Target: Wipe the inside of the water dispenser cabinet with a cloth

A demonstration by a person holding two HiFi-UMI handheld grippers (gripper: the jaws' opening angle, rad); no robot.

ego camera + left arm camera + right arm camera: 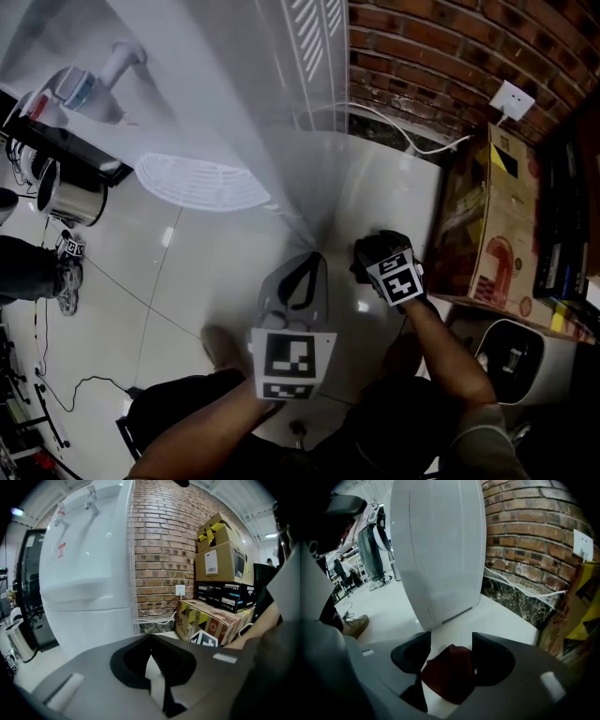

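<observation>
The white water dispenser (234,103) stands on the pale tiled floor against the brick wall; it also fills the left gripper view (84,573) and the right gripper view (440,550). Its lower front panel looks closed, and no inside shows. My right gripper (450,645) points steeply down at the floor just in front of the dispenser's base. Its jaws stand wide apart, with a dark red cloth (450,673) loose between them. In the head view the right gripper (370,258) is low, beside the left gripper (307,267). The left gripper (151,640) is shut and empty.
Printed cardboard boxes (492,225) stand against the brick wall (422,56) on the right, under a wall socket (511,98) with a white cable. A white appliance (525,356) sits at lower right. A steel pot (66,192) and a round white grille (202,183) are at left.
</observation>
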